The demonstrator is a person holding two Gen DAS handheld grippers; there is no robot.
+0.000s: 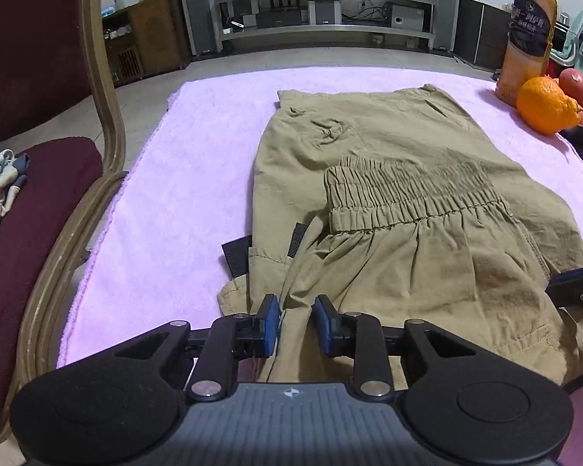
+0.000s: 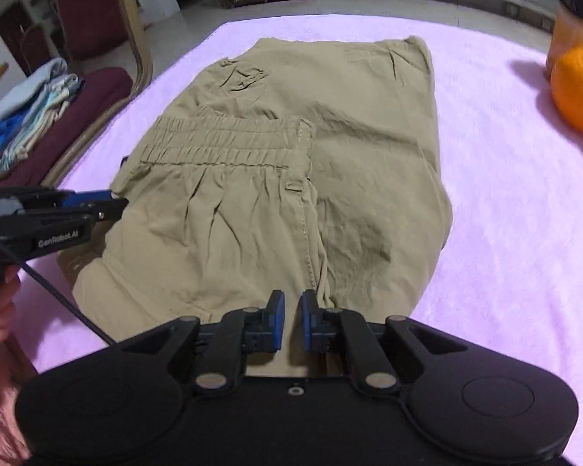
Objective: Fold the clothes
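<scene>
Khaki trousers (image 1: 388, 147) lie on a pink towel (image 1: 175, 194), folded so the elastic waistband (image 1: 408, 194) rests on top across the middle. My left gripper (image 1: 296, 320) sits at the near left edge of the garment, its blue pads apart with a ridge of cloth running between them. In the right wrist view the same trousers (image 2: 349, 116) and waistband (image 2: 229, 143) show. My right gripper (image 2: 292, 320) hovers over the near hem with a narrow gap between its pads. The left gripper (image 2: 112, 204) shows at the cloth's left edge, held by a hand.
A maroon chair (image 1: 39, 194) with a wooden frame stands to the left, with a pile of folded clothes (image 2: 31, 108) on its seat. At the far right of the table stand a juice bottle (image 1: 528, 31), a large orange (image 1: 544, 105) and other fruit.
</scene>
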